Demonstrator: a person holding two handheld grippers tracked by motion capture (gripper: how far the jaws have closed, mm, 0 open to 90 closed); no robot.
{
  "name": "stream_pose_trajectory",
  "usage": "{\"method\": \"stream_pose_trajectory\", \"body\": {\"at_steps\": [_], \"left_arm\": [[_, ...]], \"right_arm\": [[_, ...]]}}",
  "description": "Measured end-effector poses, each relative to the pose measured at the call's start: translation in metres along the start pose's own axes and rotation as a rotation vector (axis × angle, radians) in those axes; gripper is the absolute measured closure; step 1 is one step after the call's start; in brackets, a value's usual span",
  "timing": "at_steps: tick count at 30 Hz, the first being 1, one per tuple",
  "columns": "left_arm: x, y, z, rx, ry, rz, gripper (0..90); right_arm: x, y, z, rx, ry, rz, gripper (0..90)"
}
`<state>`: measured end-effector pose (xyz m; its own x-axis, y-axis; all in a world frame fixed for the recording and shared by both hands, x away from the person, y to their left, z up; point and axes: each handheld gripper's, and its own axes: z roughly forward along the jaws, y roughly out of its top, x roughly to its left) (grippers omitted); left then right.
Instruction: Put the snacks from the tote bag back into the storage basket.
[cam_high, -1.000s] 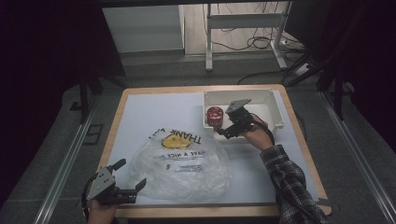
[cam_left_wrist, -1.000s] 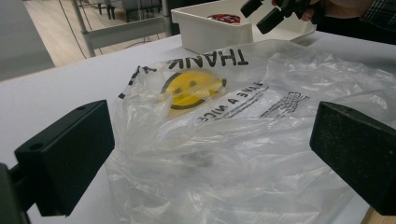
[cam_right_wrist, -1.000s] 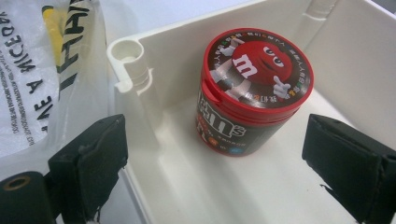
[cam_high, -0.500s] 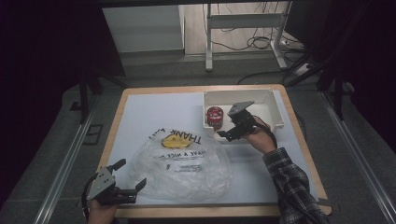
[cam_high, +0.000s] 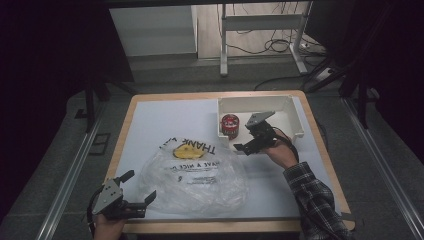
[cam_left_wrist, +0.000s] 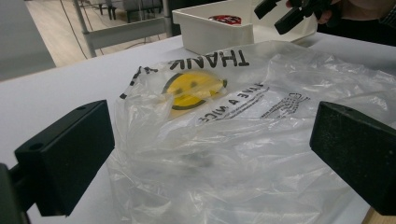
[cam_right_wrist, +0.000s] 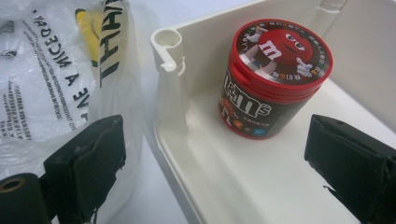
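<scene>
Tub (cam_right_wrist: 273, 77), stiff, light and slick-lidded in the far-right tray (cam_high: 295, 122), suits a side grip; right tongs (cam_right_wrist: 210, 186) gape, just widened around nothing, left tongs (cam_left_wrist: 210, 158) released.

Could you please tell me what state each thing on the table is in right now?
candy tub: upright in the tray, red lid on.
white tray: open-topped, on the table.
plastic bag: lying crumpled and flat.
left gripper: open at the bag's edge.
right gripper: open, jaws just widened, nothing between them.
</scene>
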<state>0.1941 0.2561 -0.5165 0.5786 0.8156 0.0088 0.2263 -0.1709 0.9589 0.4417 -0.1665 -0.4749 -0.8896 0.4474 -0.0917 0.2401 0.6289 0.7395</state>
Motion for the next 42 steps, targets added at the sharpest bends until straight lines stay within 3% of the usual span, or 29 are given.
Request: {"method": "stream_pose_trajectory", "body": {"at_steps": [23,42], "left_arm": [[0.000,0.000,0.000,0.005,0.008,-0.003,0.0],[0.000,0.000,-0.001,0.001,0.007,-0.008,0.0]], "right_arm": [[0.022,-0.006,-0.011,-0.003,-0.009,-0.003,5.0],[0.035,-0.015,-0.035,-0.036,-0.035,-0.005,5.0]]}}
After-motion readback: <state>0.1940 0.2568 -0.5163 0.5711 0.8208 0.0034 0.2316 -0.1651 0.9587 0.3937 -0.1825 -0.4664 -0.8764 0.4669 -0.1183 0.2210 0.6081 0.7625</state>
